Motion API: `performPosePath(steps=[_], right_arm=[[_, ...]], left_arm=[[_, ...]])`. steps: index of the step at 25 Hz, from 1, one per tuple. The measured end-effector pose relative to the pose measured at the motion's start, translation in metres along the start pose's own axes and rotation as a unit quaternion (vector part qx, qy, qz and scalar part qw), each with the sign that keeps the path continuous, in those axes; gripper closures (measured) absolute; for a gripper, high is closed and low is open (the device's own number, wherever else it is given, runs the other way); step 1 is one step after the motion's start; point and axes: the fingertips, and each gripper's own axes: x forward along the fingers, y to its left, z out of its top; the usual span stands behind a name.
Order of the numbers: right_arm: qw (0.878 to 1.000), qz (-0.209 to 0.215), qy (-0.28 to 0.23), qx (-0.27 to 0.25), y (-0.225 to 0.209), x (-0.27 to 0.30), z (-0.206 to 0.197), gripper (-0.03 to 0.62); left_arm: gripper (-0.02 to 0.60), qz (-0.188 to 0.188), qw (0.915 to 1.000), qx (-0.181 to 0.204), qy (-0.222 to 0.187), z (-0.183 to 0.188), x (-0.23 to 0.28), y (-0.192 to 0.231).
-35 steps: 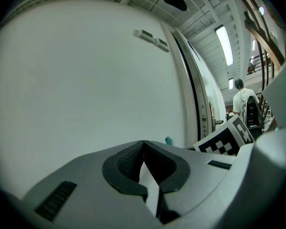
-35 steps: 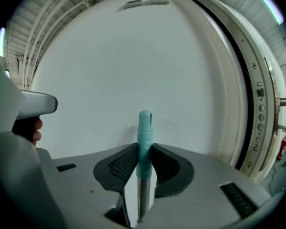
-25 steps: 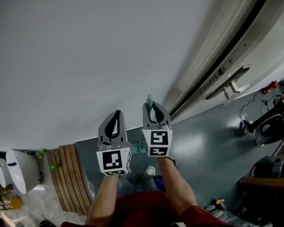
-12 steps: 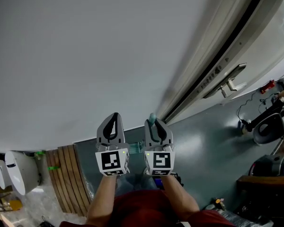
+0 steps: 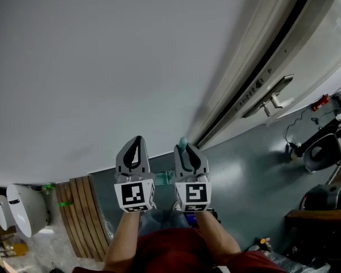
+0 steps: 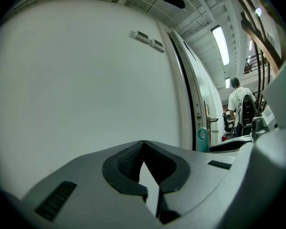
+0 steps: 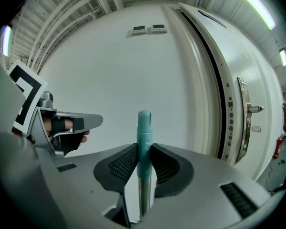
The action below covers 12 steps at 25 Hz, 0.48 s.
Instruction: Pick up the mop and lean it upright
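at lower centre of the right gripper view, clamps the mop handle (image 7: 144, 128) in the right gripper (image 7: 144, 151), with dark ribbed pads (image 7: 123, 166) pressed to both its sides. stands upright there, in front of the pale wall (image 7: 109, 70). shows a teal plastic grip with a rounded top and a small hanging slot, then a bare silver metal tube below the pads. pokes up as a teal tip (image 5: 183, 143) just above that gripper at lower centre of the head view, and as a teal stub (image 6: 202, 140) right of centre in the left gripper view. holds the left gripper (image 6: 143, 144) with jaws together at the tips, on nothing. bears black-and-white square markers, no letters, on both marker cubes (image 5: 135, 194). shows two small panels (image 7: 148, 30) high on the wall and markings beside the door handle (image 7: 255, 109), print too small to read.
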Motion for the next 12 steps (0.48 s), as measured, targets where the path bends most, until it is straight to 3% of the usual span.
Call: performPosePath(steps=[12], right_arm=[[1.0, -0.006, -0.024, -0.005, -0.004, -0.021, 0.026, 0.491]], left_arm=[[0.568, 0.002, 1.0, -0.002, -0.004, 0.005, -0.009, 0.002]])
